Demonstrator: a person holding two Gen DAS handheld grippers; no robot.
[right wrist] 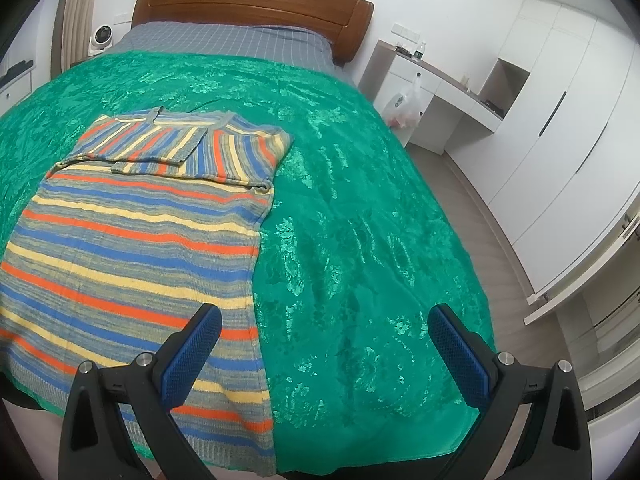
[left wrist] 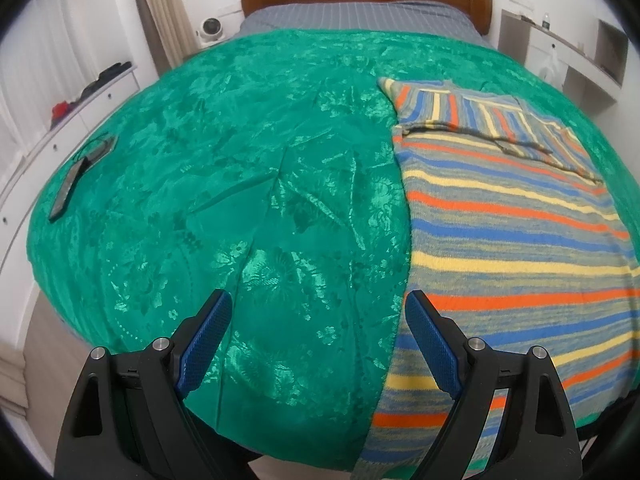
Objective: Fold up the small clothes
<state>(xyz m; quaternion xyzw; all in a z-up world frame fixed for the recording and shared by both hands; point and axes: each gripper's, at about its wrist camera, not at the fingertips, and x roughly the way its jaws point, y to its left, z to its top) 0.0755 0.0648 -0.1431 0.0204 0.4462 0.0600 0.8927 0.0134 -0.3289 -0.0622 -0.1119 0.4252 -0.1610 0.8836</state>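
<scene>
Fingers [left wrist: 430, 344] spread over green bedspread [left wrist: 240, 200], striped sweater [right wrist: 132, 240], wooden headboard [right wrist: 256, 0]

Both tongs [left wrist: 318, 308] [right wrist: 325, 320] are black plastic with blue textured pads and silver screws

Striped sweater [right wrist: 132, 240] on green-covered bed [right wrist: 360, 220]

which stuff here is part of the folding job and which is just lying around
For the job:
- striped sweater, sleeves already folded across its chest
- left gripper and right gripper, both open

Just lying about:
- dark flat devices on the green bedspread
- plastic bag by the desk
- small fan
</scene>
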